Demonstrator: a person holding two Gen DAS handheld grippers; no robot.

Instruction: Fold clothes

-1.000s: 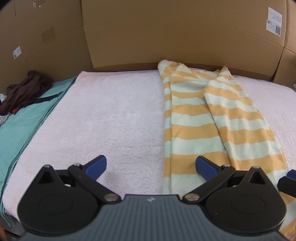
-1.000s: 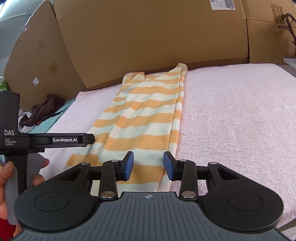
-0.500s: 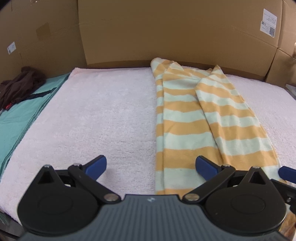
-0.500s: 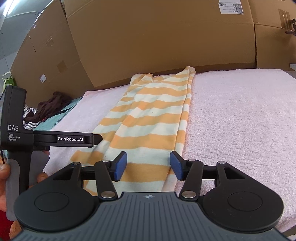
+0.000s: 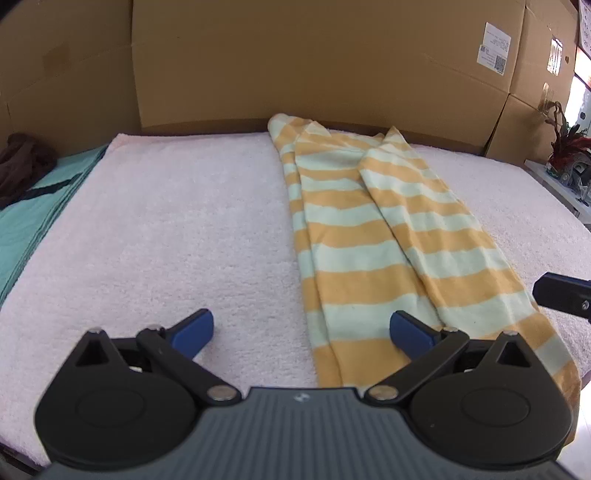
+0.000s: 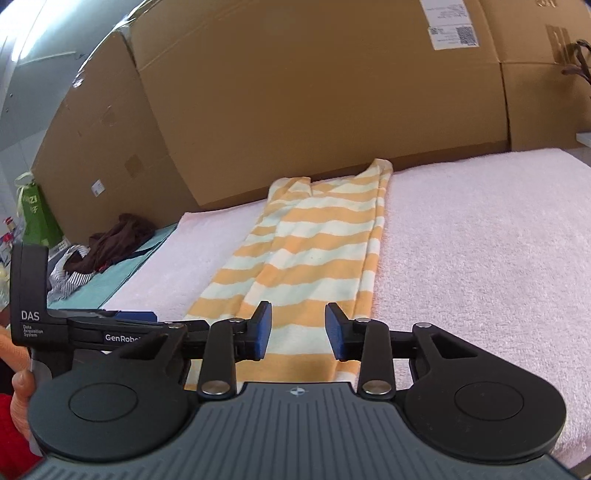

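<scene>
The striped garment [image 5: 373, 236] lies mid-frame on the pink towel [image 5: 177, 229], long axis running away from me. My left gripper [image 5: 301, 328] gapes wide; my right gripper [image 6: 298, 328] is closing above its near hem, gripping nothing.

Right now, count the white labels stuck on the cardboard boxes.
3 across both views. One is on the box behind the striped garment, top right; one small label is on the left box; one is on the right box. More may be hidden.

Bare pink towel [image 5: 166, 236] lies open either side of the striped garment [image 5: 362, 236]; cardboard boxes [image 5: 295, 62] wall off the far edge.
</scene>
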